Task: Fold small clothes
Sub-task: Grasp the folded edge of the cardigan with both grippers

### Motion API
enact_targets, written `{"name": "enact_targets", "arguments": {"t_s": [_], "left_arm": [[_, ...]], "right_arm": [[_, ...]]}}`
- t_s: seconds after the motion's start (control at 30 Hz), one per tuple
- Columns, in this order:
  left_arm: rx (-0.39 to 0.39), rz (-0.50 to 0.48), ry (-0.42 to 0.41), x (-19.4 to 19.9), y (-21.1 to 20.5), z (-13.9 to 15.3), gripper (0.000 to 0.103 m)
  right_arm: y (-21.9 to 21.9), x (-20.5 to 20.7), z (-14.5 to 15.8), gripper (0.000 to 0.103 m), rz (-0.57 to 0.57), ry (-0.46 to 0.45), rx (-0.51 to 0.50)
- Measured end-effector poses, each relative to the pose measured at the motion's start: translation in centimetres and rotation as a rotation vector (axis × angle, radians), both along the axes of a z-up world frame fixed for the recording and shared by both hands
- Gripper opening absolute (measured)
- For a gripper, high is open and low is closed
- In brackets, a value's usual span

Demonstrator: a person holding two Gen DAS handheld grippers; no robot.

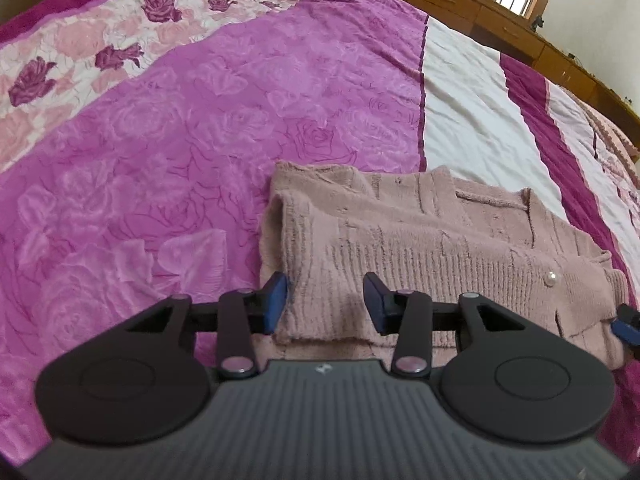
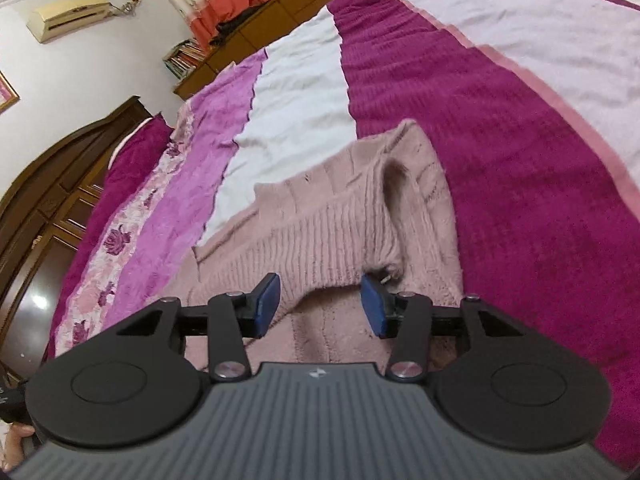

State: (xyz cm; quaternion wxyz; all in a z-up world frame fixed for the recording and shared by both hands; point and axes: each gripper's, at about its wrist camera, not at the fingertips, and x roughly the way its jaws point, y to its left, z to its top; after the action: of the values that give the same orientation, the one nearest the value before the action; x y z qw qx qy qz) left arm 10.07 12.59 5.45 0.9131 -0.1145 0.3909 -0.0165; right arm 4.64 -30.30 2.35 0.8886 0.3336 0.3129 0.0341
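Note:
A small pink knitted cardigan [image 1: 420, 240] with a pearl button [image 1: 551, 279] lies partly folded on the bed. My left gripper [image 1: 326, 302] is open, its blue pads either side of the ribbed hem at the garment's left near corner. My right gripper [image 2: 320, 304] is open over the same cardigan [image 2: 320, 232], at the ribbed edge of a folded-over sleeve. The right gripper's blue fingertip [image 1: 626, 324] shows at the right edge of the left wrist view. Neither gripper holds cloth.
The bed is covered by a magenta, pink and white rose-patterned blanket [image 1: 180, 152]. A wooden drawer unit [image 1: 460, 4] and window stand behind the bed. A dark wooden wardrobe [image 2: 48, 200], books and an air conditioner [image 2: 68, 14] are at the left in the right wrist view.

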Motion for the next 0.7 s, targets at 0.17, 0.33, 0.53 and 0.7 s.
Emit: {"name": "enact_targets", "arguments": {"t_s": [0.17,0.33,0.53,0.7], "left_arm": [[-0.004,-0.012,-0.009,0.7,-0.4,-0.5,0.043],[0.019,-0.023,0.003,1.5,-1.1,-0.9,0.015],[0.023,-0.063,-0.05,1.6,-1.4,0.5,0.013],[-0.005,-0.04,-0.083,4.1,-1.2,2.0,0.013]], "right_arm": [[0.6,1.0,-0.2,0.053,-0.007,0.006,-0.01],[2.3,2.7,0.5,0.041,-0.015,0.031,-0.136],[3.4,3.9,2.0,0.008,0.019,-0.026,-0.205],[3.3,5.6,3.8,0.008,0.014,-0.075,-0.226]]}}
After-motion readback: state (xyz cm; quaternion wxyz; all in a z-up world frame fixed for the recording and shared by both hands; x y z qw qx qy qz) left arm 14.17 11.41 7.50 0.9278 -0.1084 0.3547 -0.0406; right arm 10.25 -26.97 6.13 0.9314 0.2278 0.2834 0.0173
